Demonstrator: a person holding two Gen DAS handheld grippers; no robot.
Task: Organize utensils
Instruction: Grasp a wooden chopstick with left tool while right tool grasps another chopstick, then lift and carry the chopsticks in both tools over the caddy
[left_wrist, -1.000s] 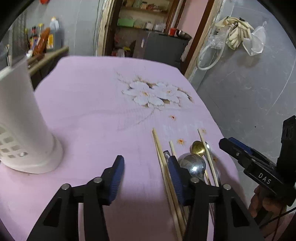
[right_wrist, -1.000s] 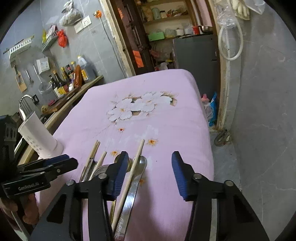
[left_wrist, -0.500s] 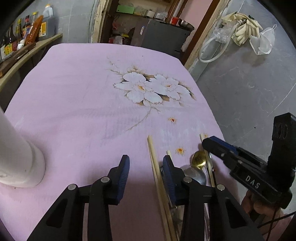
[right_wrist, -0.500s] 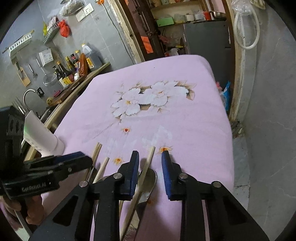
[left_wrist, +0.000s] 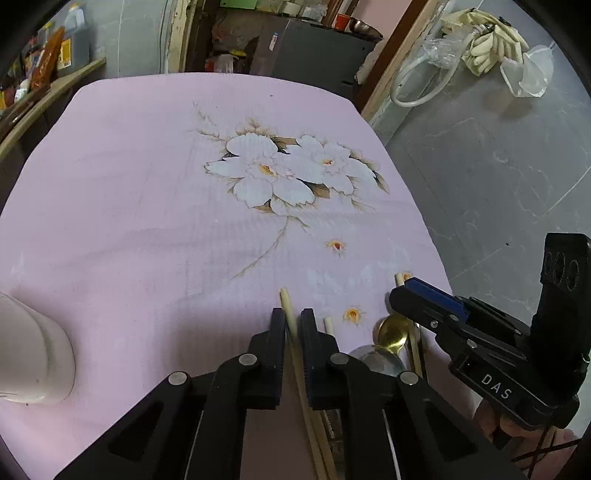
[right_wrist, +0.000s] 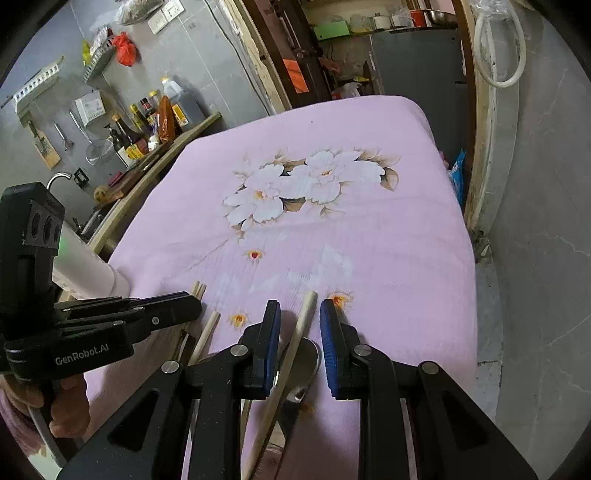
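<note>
Utensils lie in a loose bundle at the near right corner of my bench (left_wrist: 129, 221), which is draped in a pink cloth printed with white flowers (left_wrist: 288, 173). A white holder (left_wrist: 33, 362) stands at the left edge of the left wrist view, well apart from the bundle.

My left claw (left_wrist: 292, 325) points down over the bundle's left side. Its jaws are closing, nearly together, with a pair of wooden chopsticks (left_wrist: 290, 314) running between them; the pads sit right against the sticks, whose tips poke out just past the fingertips. Just beside, to the right, lies another single chopstick (left_wrist: 328, 326), then a small gold spoon (left_wrist: 393, 330) resting against the bowl of a larger steel spoon (left_wrist: 376, 360).

My right claw (right_wrist: 297, 332) hangs over the bundle's right side, jaws partly apart, and straddles one pale chopstick (right_wrist: 304, 321) that lies across a steel spoon bowl (right_wrist: 304, 360). There is visible space between each blue pad and that stick, so it grips nothing. In the left wrist view this claw (left_wrist: 400, 293) covers the far chopstick's upper part.
</note>
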